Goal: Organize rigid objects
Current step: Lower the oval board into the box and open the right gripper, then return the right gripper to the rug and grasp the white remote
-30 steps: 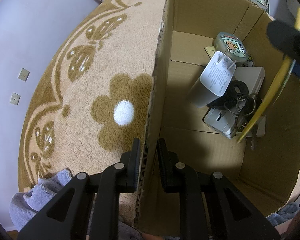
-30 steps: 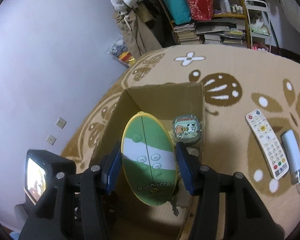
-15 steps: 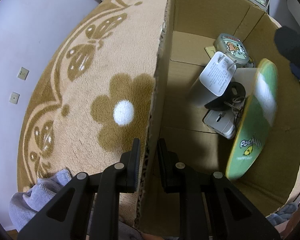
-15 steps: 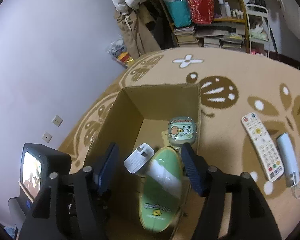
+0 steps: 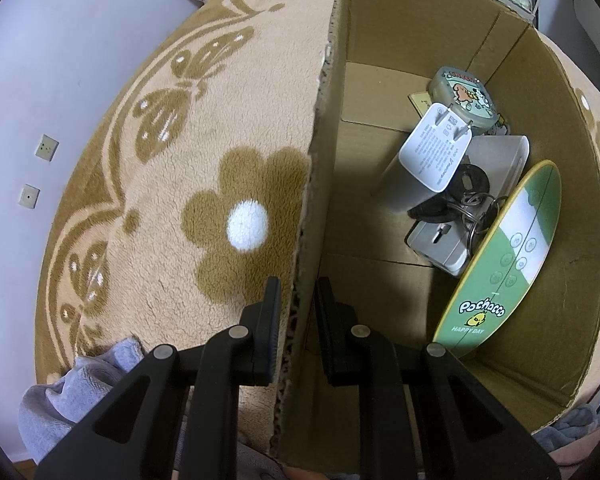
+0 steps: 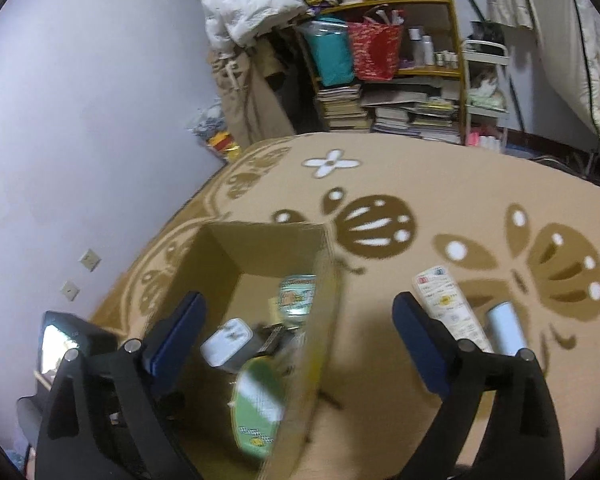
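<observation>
An open cardboard box [image 5: 400,20] stands on a tan patterned carpet. My left gripper [image 5: 298,310] is shut on the box's near wall, one finger outside and one inside. Inside, a green oval Pochacco board [image 5: 504,256] leans against the right wall. Beside it lie a white charger [image 5: 436,152], a cartoon tin [image 5: 464,96], keys [image 5: 474,204] and a white block [image 5: 440,248]. My right gripper [image 6: 298,330] hangs wide open and empty above the box [image 6: 260,244], with the green board [image 6: 256,404] blurred below it.
On the carpet right of the box lie a white remote [image 6: 448,308] and a pale blue-grey device [image 6: 506,328]. A cluttered shelf with books and bags [image 6: 380,80] stands at the far wall. Grey cloth [image 5: 72,396] lies by the left gripper.
My right gripper let go of the green oval board, which now leans inside the box. The gripper opened wide and drew up and rightward. The left gripper kept its hold on the wall.
</observation>
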`<state>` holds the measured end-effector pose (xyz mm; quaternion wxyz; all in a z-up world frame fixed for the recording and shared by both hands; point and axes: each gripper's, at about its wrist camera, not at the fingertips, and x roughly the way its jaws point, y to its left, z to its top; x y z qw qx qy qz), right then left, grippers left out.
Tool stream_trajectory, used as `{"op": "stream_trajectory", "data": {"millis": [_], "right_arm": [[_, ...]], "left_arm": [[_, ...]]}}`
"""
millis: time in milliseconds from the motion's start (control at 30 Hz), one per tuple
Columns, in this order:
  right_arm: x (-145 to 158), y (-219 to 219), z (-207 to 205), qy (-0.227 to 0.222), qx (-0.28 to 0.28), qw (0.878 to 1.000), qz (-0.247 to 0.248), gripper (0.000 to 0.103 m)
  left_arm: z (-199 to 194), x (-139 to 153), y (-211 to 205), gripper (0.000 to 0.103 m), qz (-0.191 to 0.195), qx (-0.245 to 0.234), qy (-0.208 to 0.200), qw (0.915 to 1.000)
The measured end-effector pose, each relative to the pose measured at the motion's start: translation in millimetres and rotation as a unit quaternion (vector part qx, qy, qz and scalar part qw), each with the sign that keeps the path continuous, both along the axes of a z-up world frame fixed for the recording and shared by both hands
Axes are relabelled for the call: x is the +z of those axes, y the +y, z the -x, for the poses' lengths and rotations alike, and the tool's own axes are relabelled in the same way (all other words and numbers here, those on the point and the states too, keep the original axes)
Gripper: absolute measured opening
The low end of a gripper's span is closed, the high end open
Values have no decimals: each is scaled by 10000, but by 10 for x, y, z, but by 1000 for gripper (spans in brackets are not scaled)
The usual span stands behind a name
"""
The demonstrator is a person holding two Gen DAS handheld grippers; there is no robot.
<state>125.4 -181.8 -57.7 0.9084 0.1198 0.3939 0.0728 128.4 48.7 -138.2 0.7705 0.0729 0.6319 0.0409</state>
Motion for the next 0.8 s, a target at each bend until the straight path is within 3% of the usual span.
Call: {"op": "stream_trajectory", "data": {"millis": [467,800], "right_arm": [[-429,-544,-429,440,-42,9964,730,100],[-941,-701,-586,967,-75,9929,690,100]], "left_arm": [[2,-4,-4,17,-6,-3,-1,10000],[1,-3,5,17,1,-6,3,10000]]}}
